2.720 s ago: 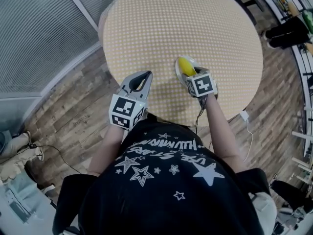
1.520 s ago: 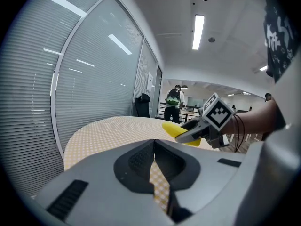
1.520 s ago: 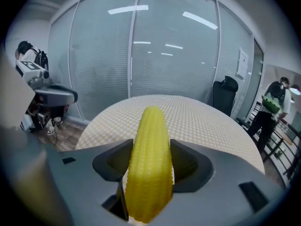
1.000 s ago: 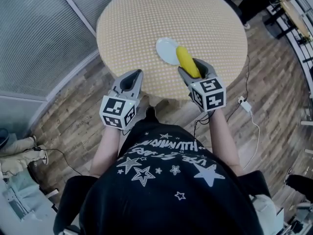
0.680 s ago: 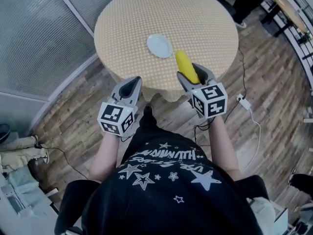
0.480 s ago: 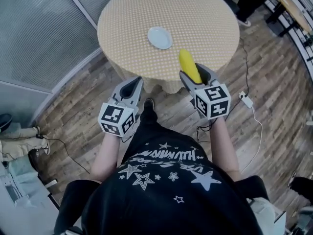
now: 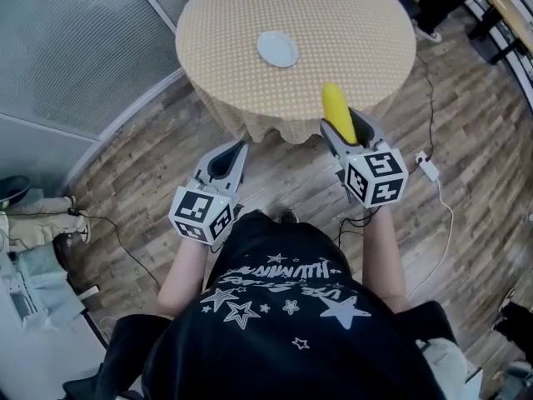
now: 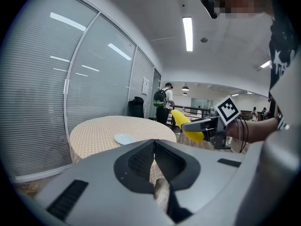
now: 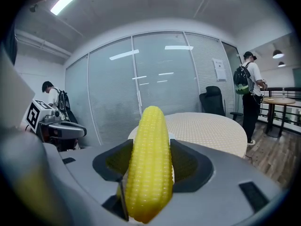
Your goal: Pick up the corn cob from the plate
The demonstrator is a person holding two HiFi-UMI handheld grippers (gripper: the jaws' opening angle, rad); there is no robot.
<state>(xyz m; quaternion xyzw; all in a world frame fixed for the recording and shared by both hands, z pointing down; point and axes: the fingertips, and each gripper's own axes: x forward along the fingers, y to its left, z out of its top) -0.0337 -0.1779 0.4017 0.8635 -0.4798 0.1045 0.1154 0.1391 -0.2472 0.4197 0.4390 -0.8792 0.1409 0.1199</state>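
The right gripper (image 7: 343, 128) has its jaws clamped on the corn cob (image 9: 149, 164), which runs lengthwise between them with its tip poking out past the jaw ends. It is held in the air over the wooden floor (image 7: 275, 173), just on the near side of the round table (image 7: 350, 23). To its left, the left gripper (image 8: 155, 147) has its jaws pressed together on nothing, while the white plate (image 7: 277, 48) lies near the table's middle, well apart from the cob.

Standing ahead of the right claw (image 7: 348, 129): a cloth-covered round table (image 7: 350, 23). Lying just right of that claw, on the wood floor (image 7: 475, 107): a white plug block (image 7: 428, 167), trailing cable.
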